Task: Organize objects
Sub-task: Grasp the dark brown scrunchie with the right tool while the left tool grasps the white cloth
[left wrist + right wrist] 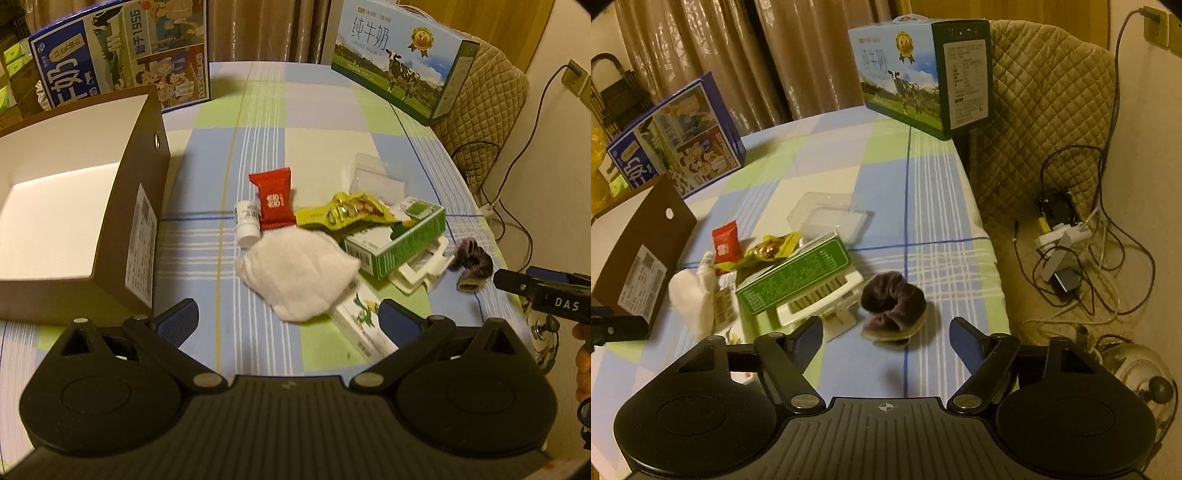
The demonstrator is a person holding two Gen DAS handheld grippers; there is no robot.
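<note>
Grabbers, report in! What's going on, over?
Left gripper open over white cloth. Right gripper open by scrunchie. Brown box empty. Nothing blocking.
</note>
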